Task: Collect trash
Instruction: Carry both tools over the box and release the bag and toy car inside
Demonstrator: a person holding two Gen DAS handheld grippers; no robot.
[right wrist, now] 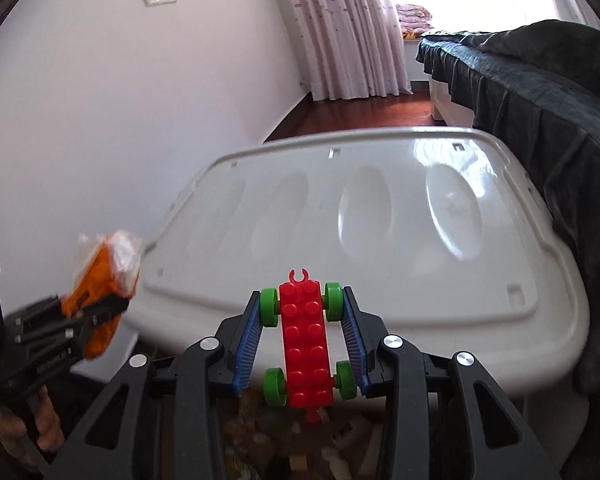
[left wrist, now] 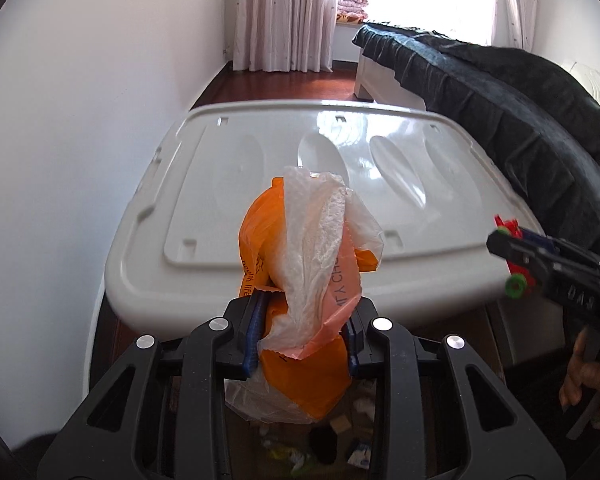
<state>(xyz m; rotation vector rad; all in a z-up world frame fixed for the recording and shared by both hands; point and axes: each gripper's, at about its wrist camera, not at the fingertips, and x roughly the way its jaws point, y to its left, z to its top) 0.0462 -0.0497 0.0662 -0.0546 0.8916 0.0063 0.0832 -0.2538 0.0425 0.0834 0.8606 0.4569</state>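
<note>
My left gripper [left wrist: 304, 312] is shut on a crumpled orange and clear plastic bag [left wrist: 300, 256], which sticks up between its blue pads and hangs below them. The same gripper and bag [right wrist: 100, 288] show at the left edge of the right wrist view. My right gripper [right wrist: 302, 312] is shut on a red toy car with green wheels [right wrist: 306, 340], its pads pressing on the wheels. From the left wrist view that gripper [left wrist: 512, 256] and the toy car [left wrist: 514, 276] appear at the right, with a hand [left wrist: 584, 376] on the handle. Both grippers hover at the near edge of a white plastic bin lid [left wrist: 260, 168].
The white lid [right wrist: 380, 208] fills the middle. A bed with a dark cover [left wrist: 500, 92] runs along the right, a white wall [left wrist: 80, 120] along the left. Curtains [left wrist: 284, 12] and wooden floor [left wrist: 280, 84] lie beyond. Scraps of litter [left wrist: 328, 440] show on the floor below the grippers.
</note>
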